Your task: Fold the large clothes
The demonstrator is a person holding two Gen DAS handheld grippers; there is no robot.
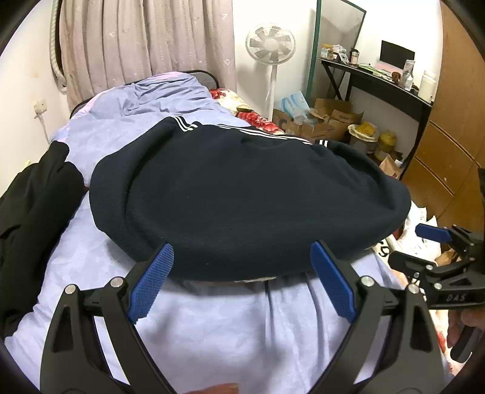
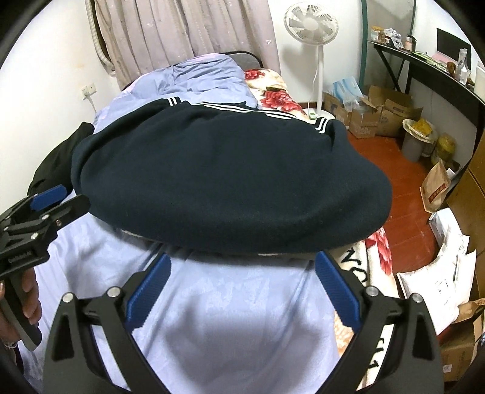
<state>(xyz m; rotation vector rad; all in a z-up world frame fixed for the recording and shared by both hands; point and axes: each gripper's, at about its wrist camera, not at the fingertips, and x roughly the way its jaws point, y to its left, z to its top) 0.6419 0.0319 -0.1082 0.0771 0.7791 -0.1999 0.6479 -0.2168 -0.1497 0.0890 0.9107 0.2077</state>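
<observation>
Sweater (image 1: 242, 194) lying crosswise just ahead | left gripper (image 1: 242, 278) and right gripper (image 2: 242, 285) both hovering wide, holding nothing | near hem equally close.

Bed (image 1: 212, 333); navy sweater (image 1: 248, 194), black garment (image 1: 36, 194) atop.

"DAS" stands on the right claw (image 1: 436, 235); other print is illegible.

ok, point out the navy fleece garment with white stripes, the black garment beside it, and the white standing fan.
navy fleece garment (image 1: 242, 194) left wrist, centre
black garment (image 1: 33, 200) left wrist, middle folds
white standing fan (image 2: 310, 25) right wrist, head
</observation>
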